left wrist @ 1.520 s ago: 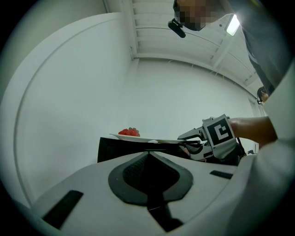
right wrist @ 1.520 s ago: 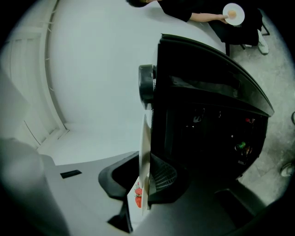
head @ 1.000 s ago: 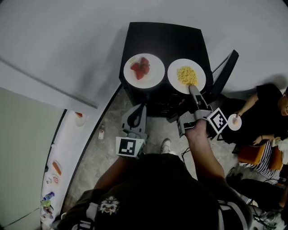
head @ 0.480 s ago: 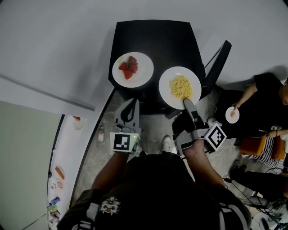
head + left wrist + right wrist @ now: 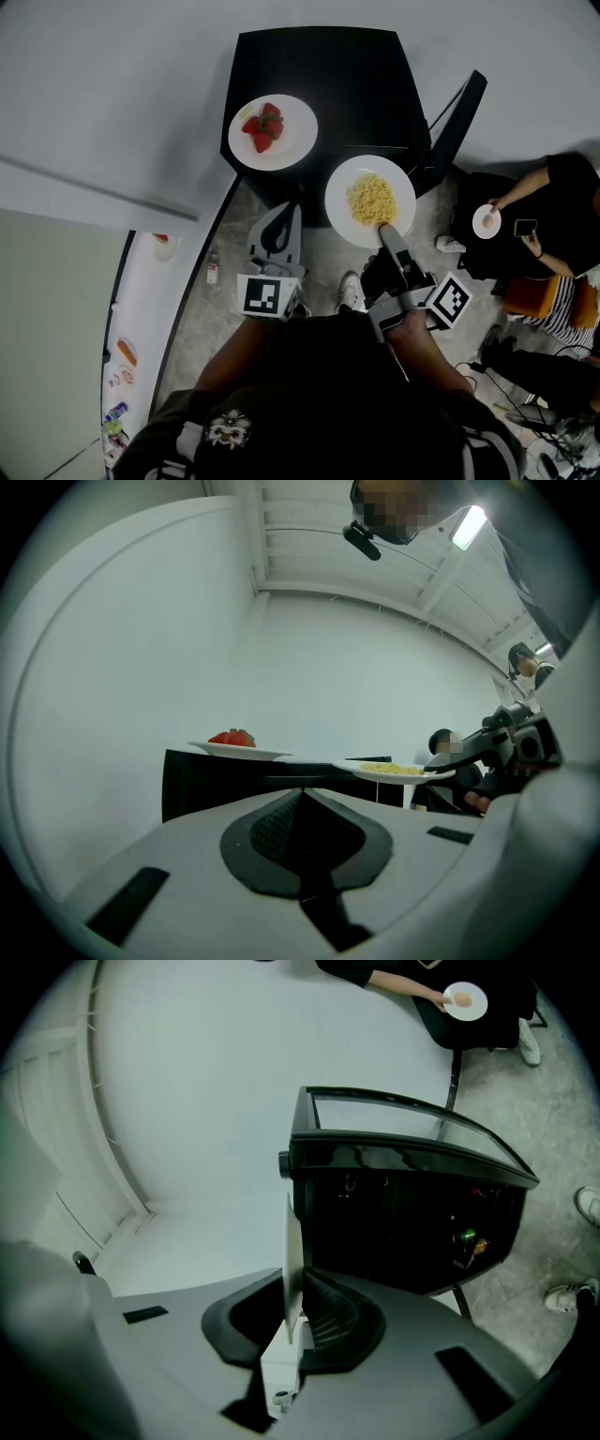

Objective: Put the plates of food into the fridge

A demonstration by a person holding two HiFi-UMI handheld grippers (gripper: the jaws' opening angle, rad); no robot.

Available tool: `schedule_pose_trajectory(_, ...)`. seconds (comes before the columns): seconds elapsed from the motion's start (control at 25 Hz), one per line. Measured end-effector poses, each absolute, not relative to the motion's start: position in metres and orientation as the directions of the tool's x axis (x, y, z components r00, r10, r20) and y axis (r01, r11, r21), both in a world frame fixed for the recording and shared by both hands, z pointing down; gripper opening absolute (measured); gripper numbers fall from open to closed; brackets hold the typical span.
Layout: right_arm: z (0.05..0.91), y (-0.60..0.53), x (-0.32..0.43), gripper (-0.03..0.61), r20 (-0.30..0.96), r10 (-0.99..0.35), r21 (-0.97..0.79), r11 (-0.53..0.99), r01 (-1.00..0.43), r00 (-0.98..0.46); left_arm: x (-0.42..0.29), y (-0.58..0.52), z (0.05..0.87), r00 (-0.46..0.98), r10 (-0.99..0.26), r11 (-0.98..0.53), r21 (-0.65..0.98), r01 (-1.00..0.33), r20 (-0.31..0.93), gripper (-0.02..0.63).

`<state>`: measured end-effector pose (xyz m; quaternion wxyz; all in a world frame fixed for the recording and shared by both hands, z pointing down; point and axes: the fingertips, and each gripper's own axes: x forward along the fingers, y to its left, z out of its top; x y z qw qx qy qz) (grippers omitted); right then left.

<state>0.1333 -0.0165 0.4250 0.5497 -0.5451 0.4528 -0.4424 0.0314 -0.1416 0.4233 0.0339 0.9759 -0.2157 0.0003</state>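
At table edge, head view: right gripper [image 5: 385, 229] is clamped on the near rim of the plate of yellow noodles [image 5: 342, 192]. Its jaws have just been closing, with the rim between them. Right gripper view confirms it: the plate [image 5: 290, 1251] sits edge-on between the pads of the gripper [image 5: 295, 1314]. That plate hangs mostly off the front of the black table [image 5: 347, 75], over the floor, with only its far edge above the tabletop. Plate of strawberries [image 5: 296, 141] sits on the table's left front corner, well apart from both grippers. Left gripper [image 5: 280, 214] is below that corner, jaws together and holding nothing; same in its own view [image 5: 302, 834], which shows both plates [image 5: 236, 750] [image 5: 394, 772] at about level height. White shelf ledge [image 5: 150, 309] with bottles is at lower left. Seated person [image 5: 553, 202] at right holds a small plate [image 5: 487, 221].
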Motion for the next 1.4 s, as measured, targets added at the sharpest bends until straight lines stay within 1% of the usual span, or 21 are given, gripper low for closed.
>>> schedule_pose_trajectory(0.24, 0.451, -0.01, 0.128, 0.055, 0.031, -0.986, -0.999, -0.033, -0.01, 0.166, 0.029, -0.141, 0.436, 0.909, -0.417, -0.908, 0.04, -0.418, 0.029, 0.021)
schedule_pose_trajectory(0.44, 0.478, -0.013, 0.132, 0.049, 0.056, -0.98, -0.997, -0.066, -0.043, 0.192, 0.021, -0.146, 0.439, 0.896, -0.441, -0.893, 0.073, -0.444, 0.047, 0.022)
schedule_pose_trajectory(0.72, 0.515, -0.036, 0.136, 0.046, 0.074, -0.976, -0.996, -0.084, -0.043, 0.203, 0.019, -0.148, 0.443, 0.895, -0.445, -0.892, 0.072, -0.447, 0.04, 0.021)
schedule_pose_trajectory(0.84, 0.526, -0.049, 0.136, 0.043, 0.078, -0.974, -0.996, -0.084, -0.02, 0.213, 0.018, -0.146, 0.441, 0.893, -0.449, -0.888, 0.092, -0.451, 0.044, 0.021)
schedule_pose_trajectory(1.16, 0.56, -0.065, 0.154, 0.041, 0.159, -0.951, -0.986, -0.165, -0.001, 0.267, 0.018, -0.143, 0.441, 0.893, -0.448, -0.889, 0.086, -0.45, 0.034, 0.021)
schedule_pose_trajectory(1.4, 0.568, -0.081, 0.176, 0.041, 0.177, -0.936, -0.983, -0.184, 0.006, 0.304, 0.017, -0.146, 0.447, 0.887, -0.46, -0.881, 0.099, -0.462, 0.048, 0.021)
